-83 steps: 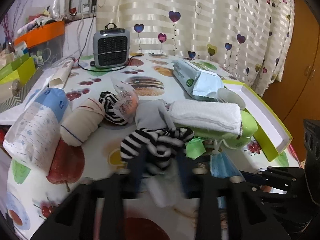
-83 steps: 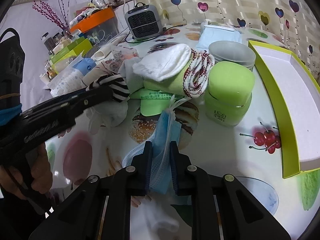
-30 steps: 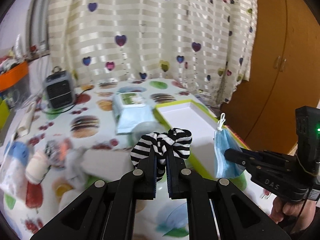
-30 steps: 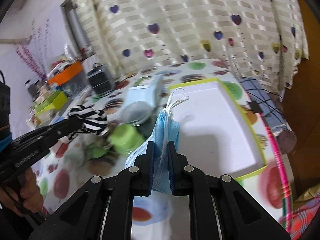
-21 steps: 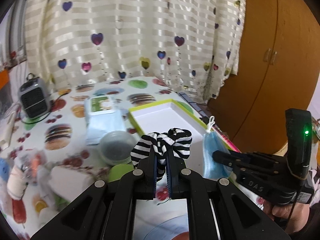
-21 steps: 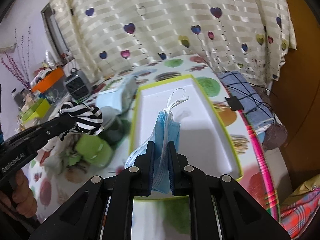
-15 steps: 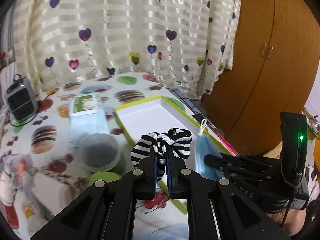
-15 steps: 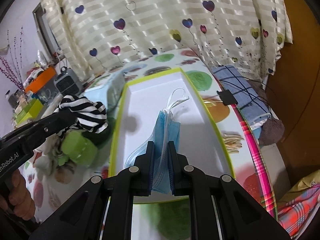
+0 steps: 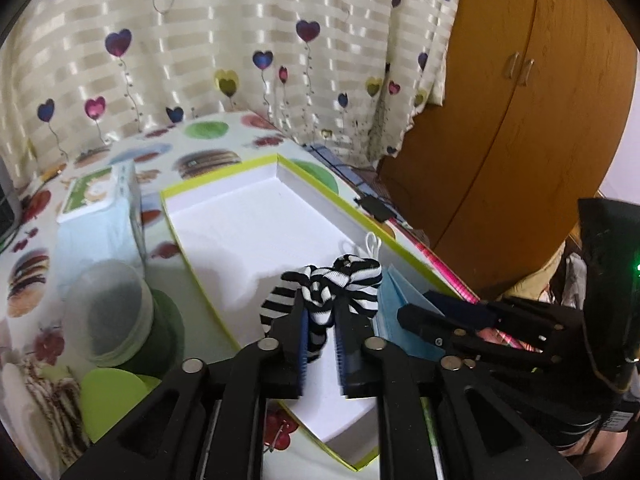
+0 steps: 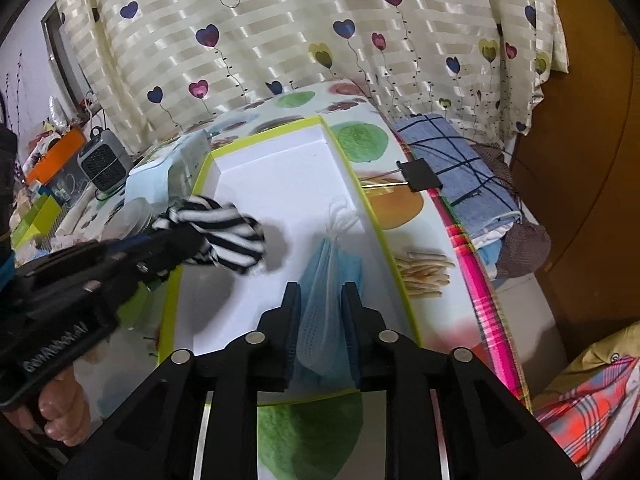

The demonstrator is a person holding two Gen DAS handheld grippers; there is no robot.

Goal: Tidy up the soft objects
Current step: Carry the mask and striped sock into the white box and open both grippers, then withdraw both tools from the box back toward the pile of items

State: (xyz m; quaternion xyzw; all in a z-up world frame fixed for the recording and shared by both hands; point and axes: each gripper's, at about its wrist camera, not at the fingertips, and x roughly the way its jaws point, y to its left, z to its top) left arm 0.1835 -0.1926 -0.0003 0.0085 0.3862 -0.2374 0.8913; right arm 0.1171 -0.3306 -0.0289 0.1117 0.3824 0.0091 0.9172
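A white tray with a lime-green rim [image 9: 224,304] [image 10: 362,204] lies on the fruit-print table. My left gripper [image 9: 322,316] hangs over the tray's near end, its jaws opening. The black-and-white striped sock [image 9: 340,280] [image 10: 232,236] sits loosely between its pads, with a gap on the right side. My right gripper [image 10: 320,304] is low over the tray, its jaws opening too. The blue face mask [image 10: 332,264] [image 9: 394,292] slumps between them onto the tray floor. In the right wrist view the left gripper [image 10: 176,246] reaches in from the left.
Left of the tray stand a pack of wet wipes [image 9: 100,216], a frosted lidded cup [image 9: 108,316] and a grey heater [image 10: 104,160]. A binder clip [image 10: 420,176] and a blue checked cloth [image 10: 452,168] lie beyond the tray's right rim. A wooden cabinet [image 9: 540,120] stands behind.
Both grippers moved from the cluttered left side to over the white tray and sank lower. Both pairs of jaws have parted; the mask now sags onto the tray floor.
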